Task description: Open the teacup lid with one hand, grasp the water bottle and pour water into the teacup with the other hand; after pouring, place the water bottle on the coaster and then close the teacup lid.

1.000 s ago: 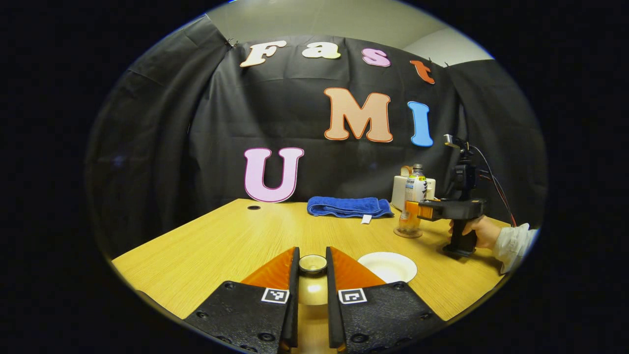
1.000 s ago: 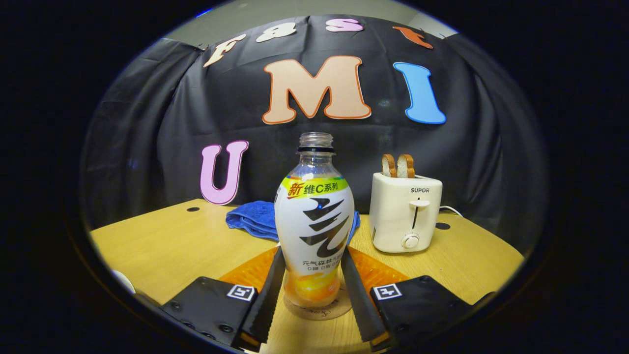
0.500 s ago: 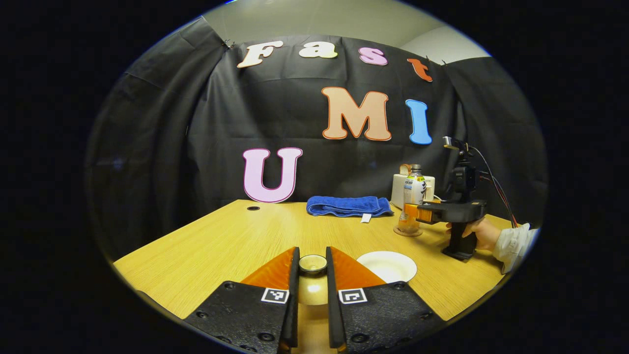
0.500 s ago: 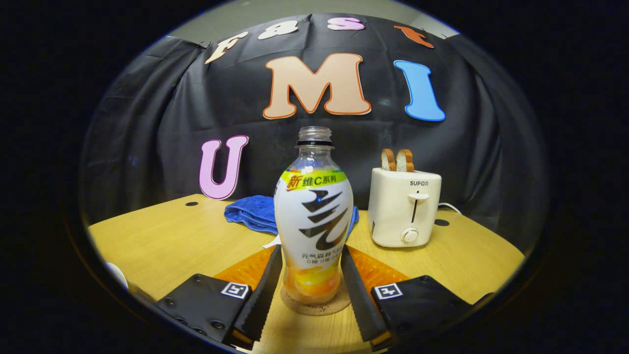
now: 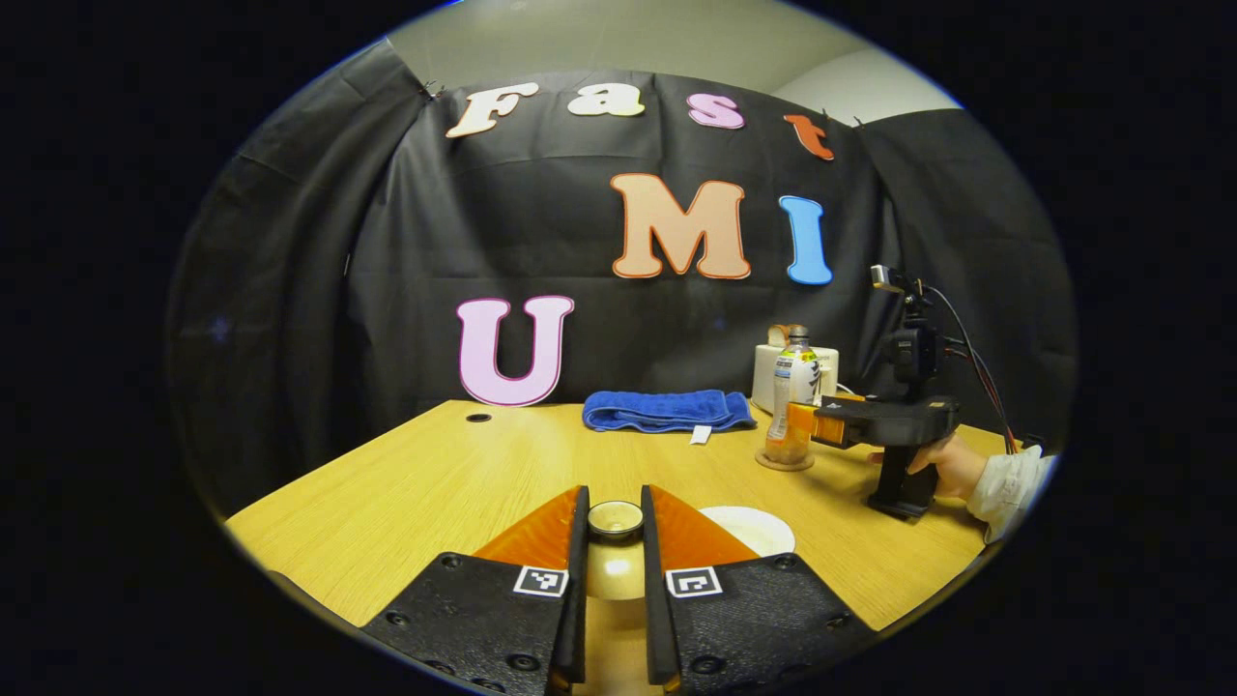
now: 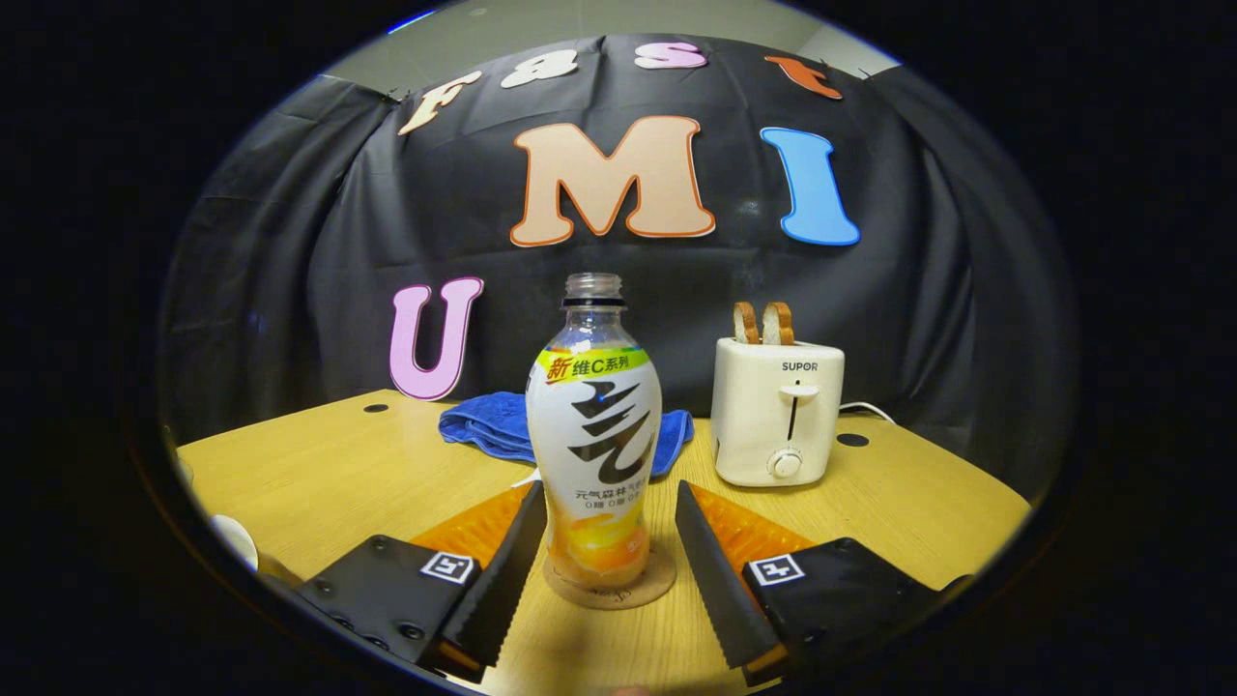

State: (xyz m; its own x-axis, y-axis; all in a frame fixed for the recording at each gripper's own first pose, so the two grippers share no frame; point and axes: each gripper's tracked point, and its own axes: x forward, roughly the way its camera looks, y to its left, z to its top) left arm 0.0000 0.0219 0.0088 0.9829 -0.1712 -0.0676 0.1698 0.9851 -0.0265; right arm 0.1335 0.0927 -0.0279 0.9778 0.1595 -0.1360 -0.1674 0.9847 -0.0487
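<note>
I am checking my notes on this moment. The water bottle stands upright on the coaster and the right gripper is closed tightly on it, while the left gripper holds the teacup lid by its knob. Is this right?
Not entirely. The right gripper is open: in the right gripper view its fingers stand apart from the water bottle, a gap on each side. The rest holds: the bottle stands upright on the coaster, and the left gripper holds the teacup lid by its knob.

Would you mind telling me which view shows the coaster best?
The right gripper view: the coaster lies close, under the water bottle, between the right gripper's open fingers. In the left gripper view it is a small far disc.
</note>
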